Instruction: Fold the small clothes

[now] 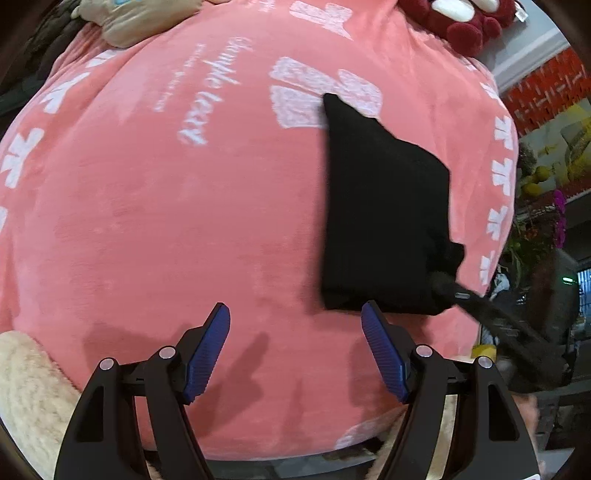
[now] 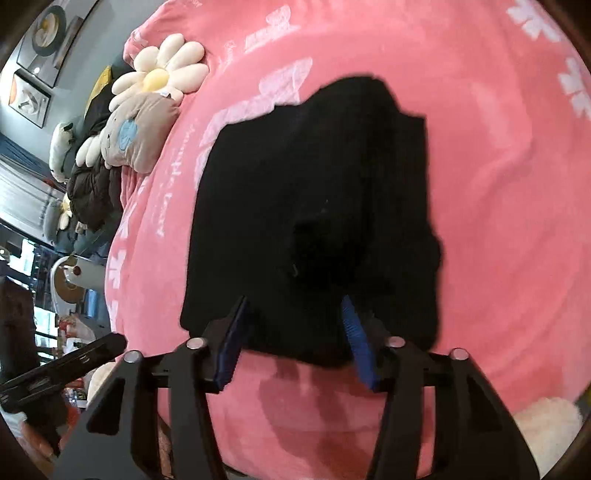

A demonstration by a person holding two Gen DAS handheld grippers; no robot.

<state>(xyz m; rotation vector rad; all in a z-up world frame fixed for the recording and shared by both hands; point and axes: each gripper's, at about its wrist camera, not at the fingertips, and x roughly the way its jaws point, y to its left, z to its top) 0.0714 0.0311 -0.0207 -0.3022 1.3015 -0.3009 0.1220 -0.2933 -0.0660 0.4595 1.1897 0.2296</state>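
A black garment [image 2: 314, 221], folded into a rough rectangle, lies flat on a pink blanket [image 2: 498, 184] printed with white letters and shapes. In the left wrist view the garment [image 1: 380, 214] sits right of the middle, one corner resting over a large white letter and a small flap sticking out at its near right corner.

The right tongs [image 2: 295, 339] hang over the garment's near edge. Their blue pads [image 2: 356, 343] are spread in this view, one on each side of the edge; whether the pads touch the cloth cannot be told, and nothing looks pinched. In the left wrist view a blurred dark shape at the garment's near right corner seems to be the same tongs.

The left tongs [image 1: 295, 350] hover over bare pink blanket just near and left of the garment. They are spread wide with nothing between the blue pads [image 1: 207, 354]. The right pad's tip is close to the garment's near edge but appears apart from it.

At the blanket's far left edge lie a daisy cushion [image 2: 162, 70] with cream petals and a yellow centre, and a beige plush toy [image 2: 136, 136]. A dark red plush [image 1: 469, 18] sits at the far right edge. Cream fleece [image 1: 26, 398] shows at the near left corner. Framed pictures [image 2: 33, 62] hang on the wall far to the left.
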